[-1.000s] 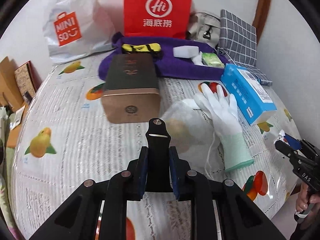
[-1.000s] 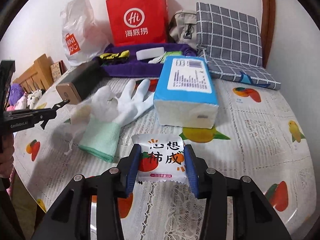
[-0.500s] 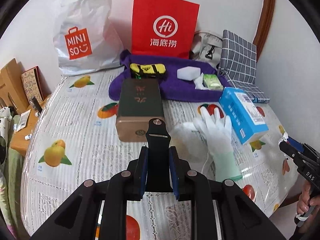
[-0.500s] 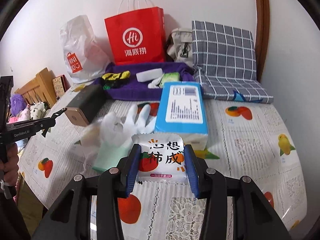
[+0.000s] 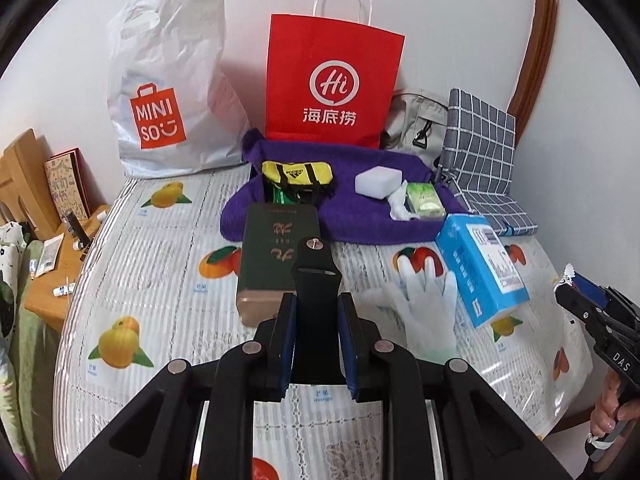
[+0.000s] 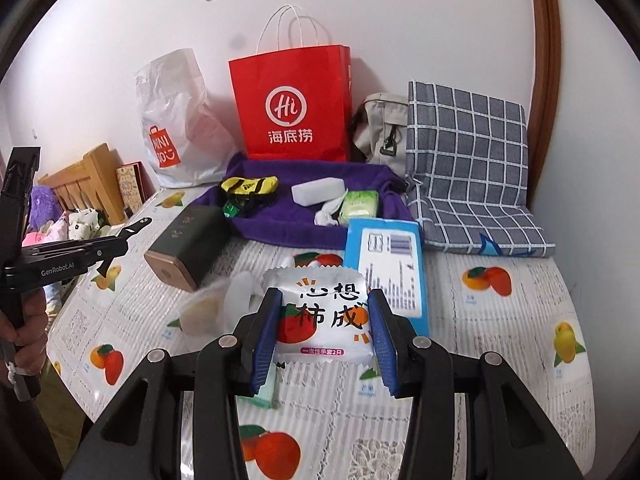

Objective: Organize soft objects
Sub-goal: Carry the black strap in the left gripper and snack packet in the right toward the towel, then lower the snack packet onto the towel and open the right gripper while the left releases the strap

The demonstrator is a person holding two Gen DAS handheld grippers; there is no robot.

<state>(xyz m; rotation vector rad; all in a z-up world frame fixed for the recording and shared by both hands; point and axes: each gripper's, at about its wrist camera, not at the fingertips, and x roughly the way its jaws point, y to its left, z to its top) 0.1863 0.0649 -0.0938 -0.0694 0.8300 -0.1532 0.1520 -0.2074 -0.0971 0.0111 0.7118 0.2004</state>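
My right gripper (image 6: 324,332) pinches a white snack packet (image 6: 320,316) printed with tomatoes and black characters; both blue pads press its side edges, and it sits squarely between the fingers, lifted clear of the fruit-print table (image 6: 500,340). My left gripper (image 5: 316,344) clamps a black strap-like piece (image 5: 316,280) that stands upright between its narrowly set pads, its rounded tip rising above them.

Below and beyond the right gripper, a white glove with a green cuff (image 5: 428,312) lies flat on the table, just beside a blue tissue pack (image 5: 480,272) on its right and a dark green box (image 5: 276,256) on its left. A translucent pouch (image 6: 212,308) lies next to the glove. Further back, a purple towel (image 5: 360,208) carries a yellow pouch (image 5: 298,174), a white block (image 5: 378,180) and a green wipes pack (image 5: 424,200). A red paper bag (image 5: 332,84) and a white plastic bag (image 5: 172,92) stand against the wall.
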